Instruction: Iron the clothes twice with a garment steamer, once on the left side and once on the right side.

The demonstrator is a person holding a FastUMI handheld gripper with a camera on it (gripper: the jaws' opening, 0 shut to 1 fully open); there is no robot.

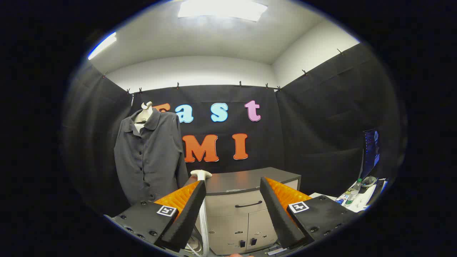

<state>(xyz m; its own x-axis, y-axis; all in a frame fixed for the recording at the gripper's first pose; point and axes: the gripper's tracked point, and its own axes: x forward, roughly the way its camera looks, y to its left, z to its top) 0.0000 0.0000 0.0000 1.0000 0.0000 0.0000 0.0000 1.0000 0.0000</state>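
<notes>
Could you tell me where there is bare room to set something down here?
The cabinet top looks bare from the white steamer at its shirt-side end to the far corner. The side table with the bottle is crowded. The hand-held gripper is open, holding nothing, near the gray shirt.

Shirt [150, 157] hangs on a mannequin [144, 112], left of the cabinet [246, 210] and beyond the left finger. Steamer [201, 200] stands betw. shirt and cabinet, just behind the left finger. Fingers [191, 210] set wide apart, nothing betw. them. Bottle [352, 192] on bench [321, 195], right of cabinet.
</notes>
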